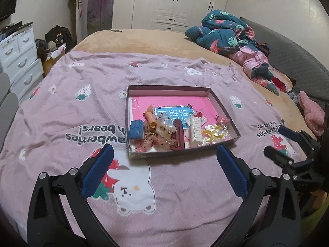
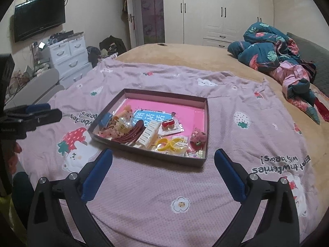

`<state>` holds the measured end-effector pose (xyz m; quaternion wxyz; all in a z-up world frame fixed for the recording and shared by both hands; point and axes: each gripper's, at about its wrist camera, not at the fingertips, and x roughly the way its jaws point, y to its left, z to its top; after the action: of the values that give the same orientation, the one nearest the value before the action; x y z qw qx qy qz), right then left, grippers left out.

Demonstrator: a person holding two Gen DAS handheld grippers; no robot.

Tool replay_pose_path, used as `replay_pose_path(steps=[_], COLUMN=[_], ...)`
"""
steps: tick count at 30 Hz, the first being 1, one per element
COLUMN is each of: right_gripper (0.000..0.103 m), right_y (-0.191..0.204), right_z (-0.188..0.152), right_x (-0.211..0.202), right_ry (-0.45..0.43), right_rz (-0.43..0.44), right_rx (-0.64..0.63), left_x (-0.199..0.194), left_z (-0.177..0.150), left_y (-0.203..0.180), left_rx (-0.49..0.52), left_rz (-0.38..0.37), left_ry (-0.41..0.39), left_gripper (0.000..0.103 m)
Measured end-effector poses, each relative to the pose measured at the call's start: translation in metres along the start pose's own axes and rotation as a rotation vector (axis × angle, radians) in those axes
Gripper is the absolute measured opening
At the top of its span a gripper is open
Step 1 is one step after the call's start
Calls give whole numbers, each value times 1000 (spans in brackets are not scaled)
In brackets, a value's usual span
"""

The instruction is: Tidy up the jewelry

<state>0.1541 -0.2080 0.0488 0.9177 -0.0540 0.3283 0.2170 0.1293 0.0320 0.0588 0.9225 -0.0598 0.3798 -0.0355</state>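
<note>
A shallow dark box (image 1: 181,87) with a pink floor lies on the pink bedspread, and jewellery and hair pieces are heaped along its near side. Among them are a small blue case (image 1: 136,130), a white claw clip (image 1: 195,130), a dark red clip (image 1: 178,135) and yellow bangles (image 1: 214,133). My left gripper (image 1: 164,151) stands wide open and empty just in front of the box. My right gripper (image 2: 163,154) is also wide open and empty before the box (image 2: 164,94), near the white clip (image 2: 149,134) and bangles (image 2: 170,144). Each wrist view shows the other gripper off to the side, the right gripper (image 1: 277,144) and the left gripper (image 2: 49,111).
The bedspread (image 1: 61,103) with strawberry and bear prints covers the bed's near half. A crumpled teal floral quilt (image 1: 224,33) and pink clothes lie at the far right. White drawers (image 2: 70,55), a wall television (image 2: 39,16) and wardrobes (image 2: 216,10) stand beyond the bed.
</note>
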Motion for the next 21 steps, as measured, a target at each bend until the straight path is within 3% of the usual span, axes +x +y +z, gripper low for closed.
replay_pose_path(steps=[12, 21], right_gripper=[99, 99], right_y=[0, -1], right_z=[-27, -55], right_x=[-22, -16], right_ry=[-23, 0], right_rz=[0, -48], right_rx=[70, 113], left_x=[-9, 4], left_z=[-39, -63], left_y=[2, 3], left_rx=[-14, -31], left_rz=[24, 24], left_ry=[-26, 2], left_gripper=[94, 94])
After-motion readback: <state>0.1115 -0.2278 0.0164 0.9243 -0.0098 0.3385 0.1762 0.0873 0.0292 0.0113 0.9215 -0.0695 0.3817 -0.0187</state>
